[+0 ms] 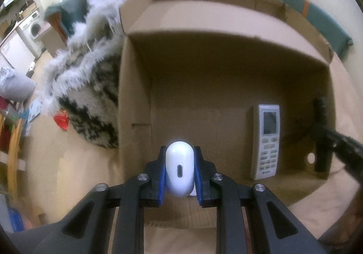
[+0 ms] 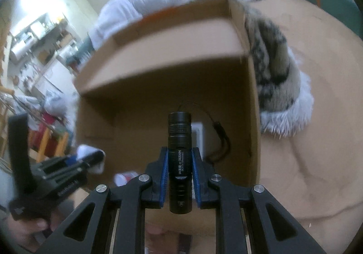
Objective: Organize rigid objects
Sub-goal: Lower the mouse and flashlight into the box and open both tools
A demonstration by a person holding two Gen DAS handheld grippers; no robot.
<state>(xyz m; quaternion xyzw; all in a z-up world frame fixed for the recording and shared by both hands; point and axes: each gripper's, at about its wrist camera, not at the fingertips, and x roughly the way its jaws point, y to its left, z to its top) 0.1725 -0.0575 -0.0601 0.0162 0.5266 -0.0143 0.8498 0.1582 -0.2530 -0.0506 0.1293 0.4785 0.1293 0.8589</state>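
Left gripper [image 1: 179, 170] clamps a white case [image 1: 180, 169]; right gripper [image 2: 180, 171] clamps a black torch [image 2: 179, 158]. Both hang over the open box [image 1: 204, 95]; a remote [image 1: 266, 141] lies inside at 3 o'clock.

white case [image 1: 180, 166], black flashlight [image 2: 179, 158], brown box [image 1: 226, 86]

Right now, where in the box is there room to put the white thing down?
The cardboard box floor is bare between its left wall and the remote control. The right side is crowded: the remote lies there, and the flashlight is coming in beside it.
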